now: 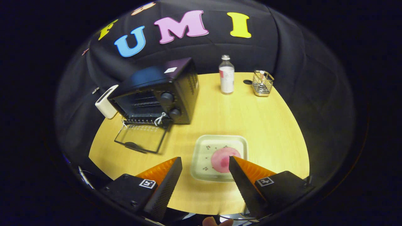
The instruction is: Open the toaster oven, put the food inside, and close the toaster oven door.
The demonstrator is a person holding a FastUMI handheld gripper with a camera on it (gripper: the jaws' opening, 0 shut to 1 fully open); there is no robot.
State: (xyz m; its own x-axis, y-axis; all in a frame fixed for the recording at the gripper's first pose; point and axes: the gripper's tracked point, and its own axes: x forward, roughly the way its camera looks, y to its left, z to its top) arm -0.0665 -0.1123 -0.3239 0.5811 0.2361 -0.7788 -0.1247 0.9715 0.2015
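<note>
Tool (205,161) agape above pink food (222,159) – oven door (140,138) down.

A round tabletop of pale yellow wood grain (238,113) stands inside a booth walled with black cloth (301,62), which hangs in soft folds behind and to both sides. Light falls from above, brightening the wood and leaving the cloth dark. Near the far edge of the table stand a clear bottle with a pale label (226,75) and, just beside it, a small wire basket of silver metal (263,83). A white rounded box (106,102) sits at the table's edge against the cloth.
</note>
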